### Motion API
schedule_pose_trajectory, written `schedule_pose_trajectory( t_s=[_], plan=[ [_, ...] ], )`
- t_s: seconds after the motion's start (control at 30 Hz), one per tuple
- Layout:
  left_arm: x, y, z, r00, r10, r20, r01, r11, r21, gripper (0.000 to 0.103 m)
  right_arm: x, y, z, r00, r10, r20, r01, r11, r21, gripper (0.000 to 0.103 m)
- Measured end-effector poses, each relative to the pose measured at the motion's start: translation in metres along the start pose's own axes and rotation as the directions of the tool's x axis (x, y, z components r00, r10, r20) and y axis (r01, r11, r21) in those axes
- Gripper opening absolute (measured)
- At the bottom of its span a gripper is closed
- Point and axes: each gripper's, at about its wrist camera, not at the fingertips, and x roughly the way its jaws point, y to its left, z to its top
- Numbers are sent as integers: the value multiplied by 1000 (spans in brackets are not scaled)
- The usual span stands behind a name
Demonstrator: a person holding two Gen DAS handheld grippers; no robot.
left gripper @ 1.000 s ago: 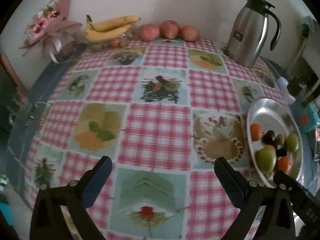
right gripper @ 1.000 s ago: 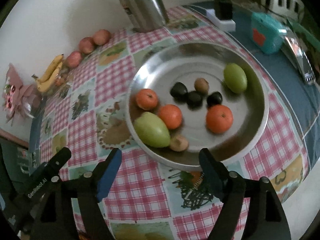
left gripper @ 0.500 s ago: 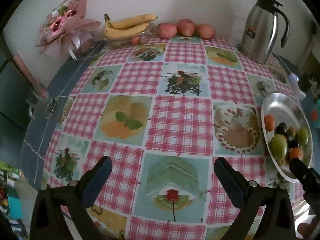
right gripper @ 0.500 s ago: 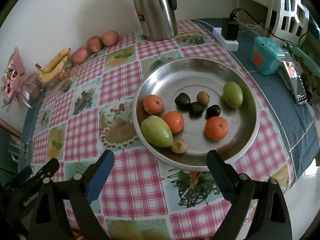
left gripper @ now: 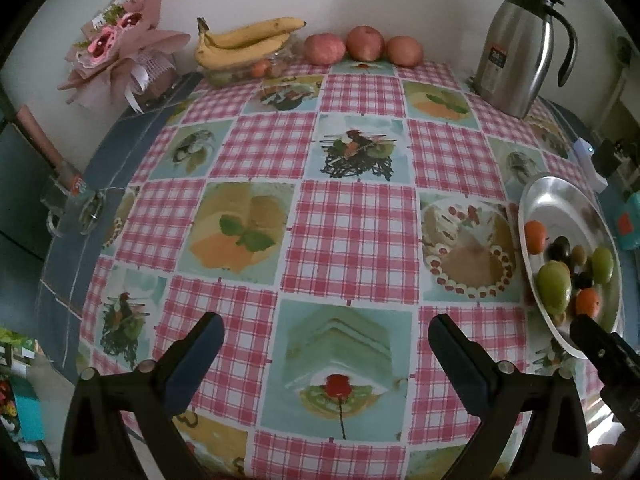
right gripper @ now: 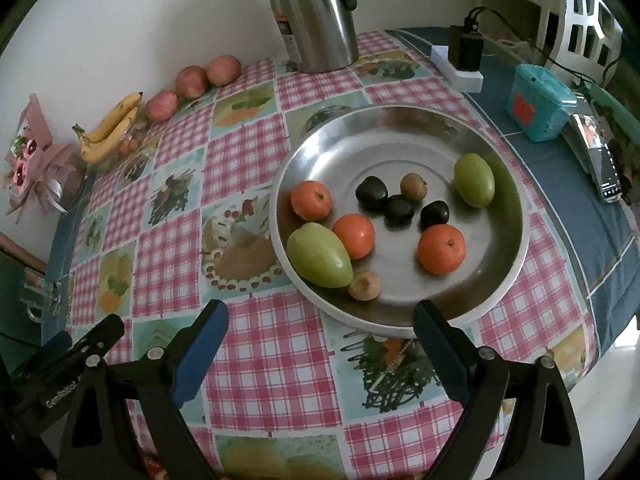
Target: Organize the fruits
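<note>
A steel plate [right gripper: 400,132] on the checked tablecloth holds three oranges [right gripper: 441,249], two green mangoes [right gripper: 318,256], three dark fruits [right gripper: 398,209] and two small brown fruits [right gripper: 364,285]. The plate shows at the right edge of the left wrist view [left gripper: 560,200]. Bananas [left gripper: 244,42] and three red apples [left gripper: 364,43] lie along the far wall. My right gripper [right gripper: 320,340] is open and empty, just in front of the plate's near rim. My left gripper [left gripper: 326,352] is open and empty over the near middle of the table.
A steel jug [right gripper: 316,12] stands behind the plate. A pink bouquet [left gripper: 116,48] lies at the far left. A power strip with charger [right gripper: 460,60], a teal box [right gripper: 540,104] and a phone [right gripper: 600,156] lie right of the plate.
Both grippers have pulled back and risen, so more of the table shows in each view. Their jaws stay open. The fruit has not moved.
</note>
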Motion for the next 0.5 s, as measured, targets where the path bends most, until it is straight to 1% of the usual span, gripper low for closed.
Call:
schedule_pose_trajectory(
  t_s=[0.5],
  plan=[
    [-1, 0, 0, 1000, 3, -4, -3, 1000, -2, 103, 2, 1, 0, 1000, 0, -9, 0, 1000, -11, 94]
  ],
)
